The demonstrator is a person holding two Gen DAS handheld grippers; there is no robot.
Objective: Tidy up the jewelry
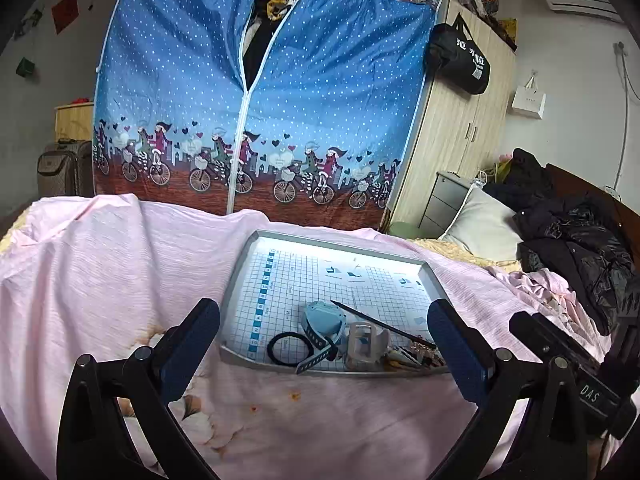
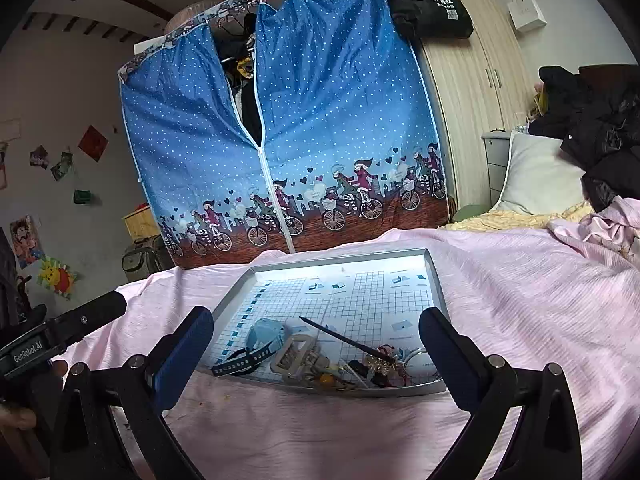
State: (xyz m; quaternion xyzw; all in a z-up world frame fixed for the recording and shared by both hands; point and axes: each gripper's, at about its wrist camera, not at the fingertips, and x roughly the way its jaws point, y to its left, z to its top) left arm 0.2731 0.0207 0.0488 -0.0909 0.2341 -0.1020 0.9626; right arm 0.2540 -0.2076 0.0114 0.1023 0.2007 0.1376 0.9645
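A grey tray (image 1: 240, 280) (image 2: 436, 280) with a grid-printed mat lies on the pink bedspread. Along its near edge sit a light blue watch (image 1: 322, 320) (image 2: 262, 334), a black hair tie (image 1: 289, 349), a white watch case (image 1: 366, 342) (image 2: 294, 354), a thin black stick (image 1: 380, 324) (image 2: 344, 338) and a heap of small jewelry (image 1: 414, 354) (image 2: 380, 368). My left gripper (image 1: 324, 344) stands open just short of the tray, nothing between its fingers. My right gripper (image 2: 316, 348) is open too, framing the tray's near edge.
A blue zip-up fabric wardrobe (image 1: 260, 100) (image 2: 280, 140) stands behind the bed. A pillow (image 1: 484, 226) (image 2: 540, 176) and dark jackets (image 1: 580, 248) (image 2: 600, 128) lie to the right. The right tool's body (image 1: 568, 360) is beside my left gripper.
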